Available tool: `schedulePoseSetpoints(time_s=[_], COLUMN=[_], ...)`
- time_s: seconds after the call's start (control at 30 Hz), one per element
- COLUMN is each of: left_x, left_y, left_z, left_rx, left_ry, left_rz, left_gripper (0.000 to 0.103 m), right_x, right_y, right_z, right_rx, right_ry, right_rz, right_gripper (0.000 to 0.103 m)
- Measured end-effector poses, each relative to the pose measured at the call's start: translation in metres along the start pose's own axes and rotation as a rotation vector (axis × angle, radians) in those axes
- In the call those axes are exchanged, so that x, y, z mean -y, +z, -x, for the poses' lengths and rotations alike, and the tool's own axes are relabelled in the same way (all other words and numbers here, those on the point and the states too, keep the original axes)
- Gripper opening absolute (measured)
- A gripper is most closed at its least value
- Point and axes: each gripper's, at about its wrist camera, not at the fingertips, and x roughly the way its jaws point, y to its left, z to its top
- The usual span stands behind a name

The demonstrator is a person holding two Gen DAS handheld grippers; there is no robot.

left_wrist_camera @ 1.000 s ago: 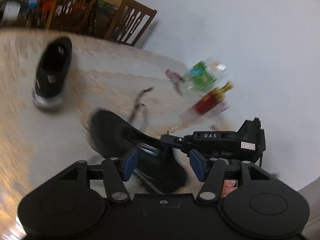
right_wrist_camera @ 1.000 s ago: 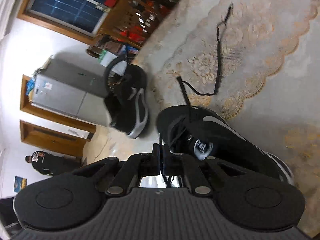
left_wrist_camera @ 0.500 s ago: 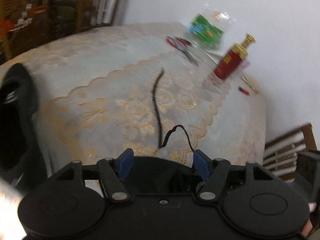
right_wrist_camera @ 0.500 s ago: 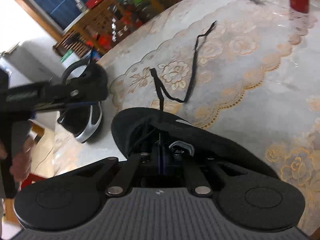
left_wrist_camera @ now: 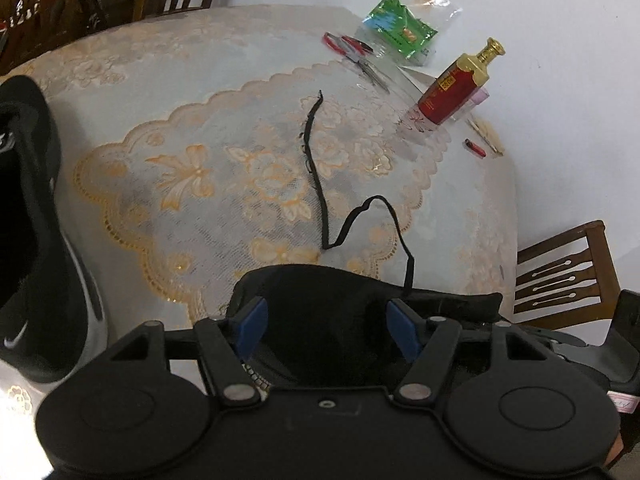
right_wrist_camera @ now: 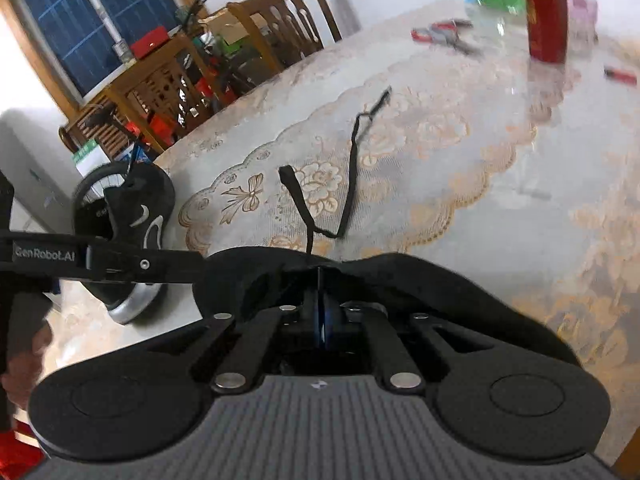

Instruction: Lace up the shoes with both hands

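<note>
A black shoe (left_wrist_camera: pixel 320 308) lies just under my left gripper (left_wrist_camera: pixel 326 328), which is open with its blue pads (left_wrist_camera: pixel 250 330) on either side of the shoe's upper. A black shoelace (left_wrist_camera: pixel 320 184) runs from the shoe out over the lace tablecloth, bends back in a loop and drops to the shoe's right edge. In the right wrist view my right gripper (right_wrist_camera: pixel 322 316) is shut on the shoelace (right_wrist_camera: pixel 304 216) over the same shoe (right_wrist_camera: pixel 420 280). My left gripper (right_wrist_camera: pixel 172 266) reaches in from the left. A second black shoe (left_wrist_camera: pixel 36 240) with a silver sole (right_wrist_camera: pixel 132 216) lies to the left.
At the table's far side stand a red bottle (left_wrist_camera: pixel 456 88), red-handled scissors (left_wrist_camera: pixel 352 50), a green packet (left_wrist_camera: pixel 400 30) and a small red lighter (left_wrist_camera: pixel 475 148). Wooden chairs (left_wrist_camera: pixel 560 272) (right_wrist_camera: pixel 280 28) ring the round table (left_wrist_camera: pixel 160 80). A hand (right_wrist_camera: pixel 24 360) holds the left gripper.
My left gripper has swung over the near shoe and now straddles its upper, still open. The right gripper stays shut on the lace while its view has tilted upright.
</note>
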Motion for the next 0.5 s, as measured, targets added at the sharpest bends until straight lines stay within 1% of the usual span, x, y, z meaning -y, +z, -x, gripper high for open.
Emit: schedulePoseSetpoints(time_s=[0.07, 0.17, 0.2, 0.27, 0.4, 0.5], left_x=[-0.001, -0.004, -0.005, -0.007, -0.009, -0.010], left_y=[-0.002, -0.008, -0.010, -0.012, -0.014, -0.016], left_z=[0.002, 0.004, 0.004, 0.005, 0.005, 0.006], left_rx=[0.001, -0.007, -0.010, -0.016, -0.022, -0.027], left_ry=[-0.003, -0.005, -0.003, 0.000, 0.001, 0.002], left_rz=[0.004, 0.009, 0.013, 0.018, 0.021, 0.024], left_gripper=[0.063, 0.063, 0.063, 0.063, 0.063, 0.063], right_x=[-0.002, 0.002, 0.004, 0.007, 0.001, 0.001], right_y=[-0.002, -0.001, 0.001, 0.003, 0.000, 0.002], right_z=[-0.001, -0.004, -0.008, -0.007, 0.002, 0.003], right_rx=[0.017, -0.012, -0.045, -0.055, -0.027, -0.024], right_ry=[-0.014, 0.003, 0.015, 0.017, 0.002, -0.002], right_rz=[0.008, -0.048, -0.072, -0.094, -0.074, -0.075], right_gripper=[0.002, 0.002, 0.002, 0.002, 0.002, 0.002])
